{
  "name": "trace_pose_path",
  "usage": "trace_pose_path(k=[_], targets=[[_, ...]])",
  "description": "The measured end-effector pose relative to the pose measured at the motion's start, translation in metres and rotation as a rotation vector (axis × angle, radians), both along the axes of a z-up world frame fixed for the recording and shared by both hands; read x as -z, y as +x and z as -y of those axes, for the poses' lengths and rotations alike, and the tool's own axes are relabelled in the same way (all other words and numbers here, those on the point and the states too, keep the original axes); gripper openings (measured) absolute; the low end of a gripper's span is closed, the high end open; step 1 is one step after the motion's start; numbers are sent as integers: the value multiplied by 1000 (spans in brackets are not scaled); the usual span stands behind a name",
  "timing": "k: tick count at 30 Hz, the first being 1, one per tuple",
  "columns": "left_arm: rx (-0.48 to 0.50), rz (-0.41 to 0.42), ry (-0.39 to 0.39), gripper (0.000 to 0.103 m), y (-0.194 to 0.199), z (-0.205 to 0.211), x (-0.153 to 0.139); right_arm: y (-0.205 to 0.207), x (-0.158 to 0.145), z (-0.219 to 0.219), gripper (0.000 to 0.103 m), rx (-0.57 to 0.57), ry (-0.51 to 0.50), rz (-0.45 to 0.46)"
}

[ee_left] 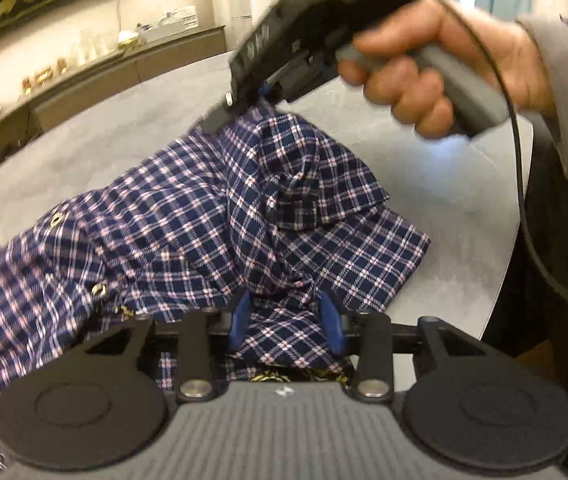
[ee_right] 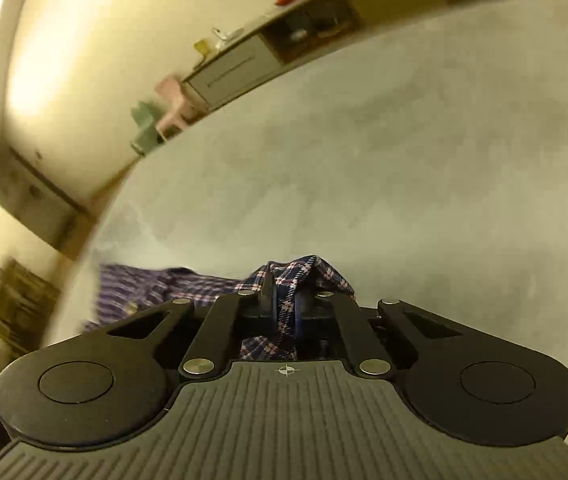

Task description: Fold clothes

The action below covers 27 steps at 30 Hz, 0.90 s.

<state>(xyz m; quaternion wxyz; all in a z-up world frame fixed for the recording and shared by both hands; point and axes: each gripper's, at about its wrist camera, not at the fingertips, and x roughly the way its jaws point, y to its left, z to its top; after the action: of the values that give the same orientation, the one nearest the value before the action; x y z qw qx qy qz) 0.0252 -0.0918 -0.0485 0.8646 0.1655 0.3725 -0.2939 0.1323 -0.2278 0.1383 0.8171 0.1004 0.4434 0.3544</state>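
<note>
Plaid shirt (ee_left: 187, 216) lies bunched on the grey tabletop (ee_left: 95, 140), near its right-hand edge. Right gripper (ee_left: 239, 110) is clamped on a raised fold. Left gripper (ee_left: 284, 320) is part-open, cloth between the blue pads, grip not confirmed. Step judged: securing two hold points. Next: close left, lift and spread.
</note>
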Motion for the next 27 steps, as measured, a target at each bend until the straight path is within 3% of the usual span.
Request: trace_pose_path(k=[2,4,5,6,7,10,12,13,14,15,16,18,20,21,24,25,27], targets=[[10,7,14,38,-4,-2,-3,4,7,-6,1,-14,-46,1],[17,23,27,39,-7,-2,-6,14,10,12,5,24,20,-93],[20,33,34,39,-9,-2,-7,14,7,24,9,62,57,-137],[27,49,39,39,-12,0,-9,14,5,36,24,100,94,-179],[36,71,42,40,-16,3,-11,7,-4,46,28,123,96,-162],[51,121,47,45,-24,10,-13,-42,-48,66,27,155,38,90],[45,137,49,45,-24,11,-13,-76,-64,62,28,64,52,208],[42,140,43,42,-22,13,-15,-89,-67,57,28,5,64,237],[41,141,33,30,-18,16,-17,-98,-65,49,27,-52,55,249],[40,142,23,20,-13,19,-19,-104,-60,41,26,-111,-2,253],[47,140,24,7,-13,20,-21,-109,-54,32,19,-170,-66,254],[75,122,38,3,-16,19,-25,-110,-32,26,7,-201,-320,236],[109,68,51,2,-15,21,-24,-106,-26,35,13,-186,-405,232],[118,57,51,3,-15,20,-23,-103,-24,40,13,-176,-441,230],[119,46,3,13,-11,12,-28,-103,-42,56,14,-113,-349,228],[103,61,-21,19,-10,5,-36,-105,-49,59,14,-83,-312,240],[54,116,-61,42,-7,-9,-56,-110,-73,65,17,-27,-179,286]])
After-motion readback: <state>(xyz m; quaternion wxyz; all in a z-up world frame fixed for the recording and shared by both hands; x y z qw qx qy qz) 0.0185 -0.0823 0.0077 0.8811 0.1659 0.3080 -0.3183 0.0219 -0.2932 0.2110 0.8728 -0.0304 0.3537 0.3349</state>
